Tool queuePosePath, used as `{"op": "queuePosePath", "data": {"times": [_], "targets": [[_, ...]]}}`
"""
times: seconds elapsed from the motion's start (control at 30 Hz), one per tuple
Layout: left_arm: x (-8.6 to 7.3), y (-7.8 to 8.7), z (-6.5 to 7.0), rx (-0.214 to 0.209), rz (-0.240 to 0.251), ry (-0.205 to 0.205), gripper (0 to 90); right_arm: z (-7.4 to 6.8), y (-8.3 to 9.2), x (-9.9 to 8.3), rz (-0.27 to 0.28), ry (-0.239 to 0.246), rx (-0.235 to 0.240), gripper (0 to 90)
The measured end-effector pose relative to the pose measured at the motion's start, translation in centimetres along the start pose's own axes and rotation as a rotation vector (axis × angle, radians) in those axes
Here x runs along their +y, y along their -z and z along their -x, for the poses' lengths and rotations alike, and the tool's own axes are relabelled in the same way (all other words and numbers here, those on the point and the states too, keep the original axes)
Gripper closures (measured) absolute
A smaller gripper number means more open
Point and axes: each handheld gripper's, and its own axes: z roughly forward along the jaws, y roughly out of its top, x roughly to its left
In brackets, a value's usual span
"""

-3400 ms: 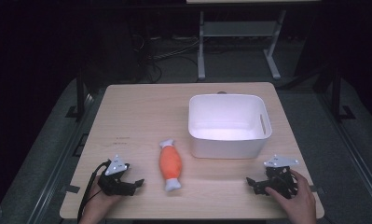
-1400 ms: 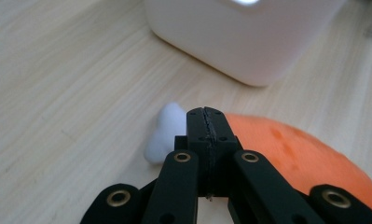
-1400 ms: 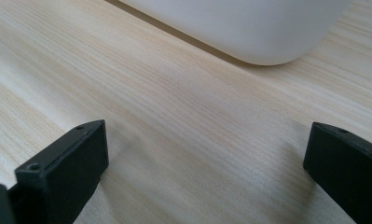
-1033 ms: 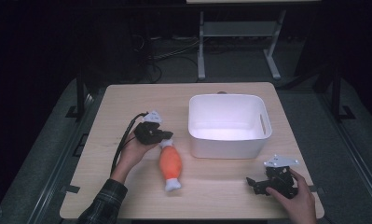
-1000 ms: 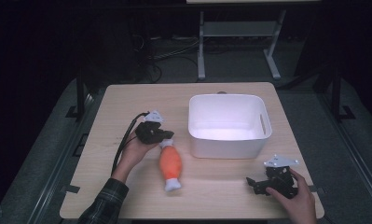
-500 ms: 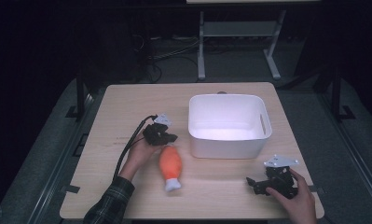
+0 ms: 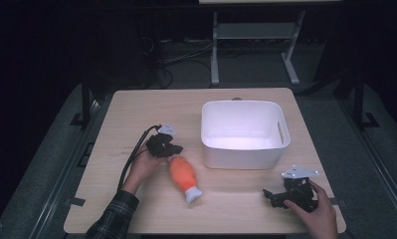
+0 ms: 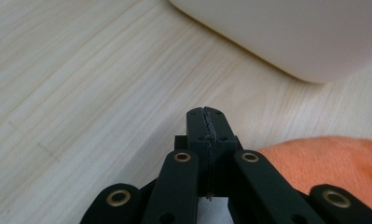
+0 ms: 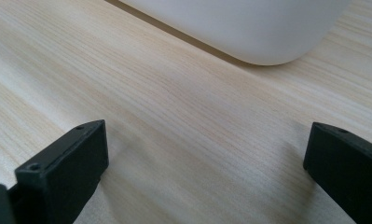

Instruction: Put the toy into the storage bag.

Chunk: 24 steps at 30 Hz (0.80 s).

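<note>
An orange plush toy with a white tail lies on the wooden table, left of a white bin. My left gripper sits at the toy's far end, close beside it. In the left gripper view its jaws are pressed together with nothing between them, the orange toy is just to their right and the bin is ahead. My right gripper rests near the front right edge. In the right gripper view it is open, bare wood between the jaws, and the bin lies ahead.
The bin is empty and has handle slots in its ends. A cable trails from the left gripper along the forearm. Beyond the table's far edge stand a metal frame and dark floor.
My left gripper has crept a little to the right, closer to the toy's far end, jaws still shut. The right gripper has stayed where it was.
</note>
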Motion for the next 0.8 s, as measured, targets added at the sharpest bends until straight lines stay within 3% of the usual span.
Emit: {"op": "queuePosePath", "data": {"times": [0.43,0.8], "targets": [[-1.8,1.8,0.1,0.015,-0.011,0.01,89.7,0.0,0.0,0.0,0.0,0.0,0.0,0.0],[-2.7,2.9,1.1,0.009,-0.02,0.007,89.7,0.0,0.0,0.0,0.0,0.0,0.0,0.0]]}}
